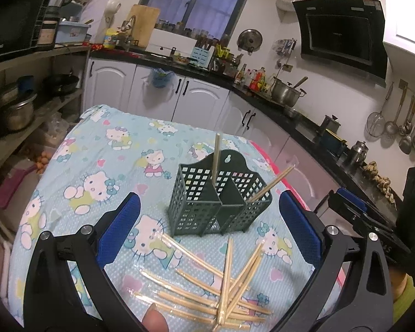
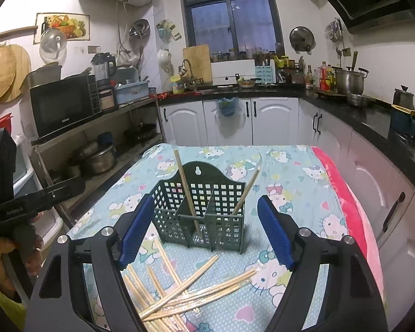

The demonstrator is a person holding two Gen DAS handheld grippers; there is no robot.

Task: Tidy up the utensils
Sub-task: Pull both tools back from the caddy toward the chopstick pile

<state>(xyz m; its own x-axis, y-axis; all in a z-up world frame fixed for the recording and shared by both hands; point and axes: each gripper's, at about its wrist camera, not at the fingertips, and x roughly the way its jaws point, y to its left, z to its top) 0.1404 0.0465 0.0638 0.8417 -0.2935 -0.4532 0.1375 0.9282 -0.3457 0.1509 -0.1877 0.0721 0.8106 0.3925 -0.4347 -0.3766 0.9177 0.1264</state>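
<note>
One dark green holder [image 2: 204,210] stands at the centre of the frame; three compartments can be made out in it. Two chopsticks stand in it: one [image 2: 186,191] in the middle compartment, one [image 2: 247,189] at the right. Below it, low in the frame, a loose heap of chopsticks [image 2: 179,293] lies crossed and overlapping, roughly ten, though an exact count cannot be made.

A desk [image 2: 304,166] covered in a light-blue cartoon-cat cloth [image 2: 298,215] carries a dark green slotted holder [image 2: 207,215] standing upright, with a loose heap of wrapped wooden chopsticks [image 2: 179,290] lying just before it.
</note>
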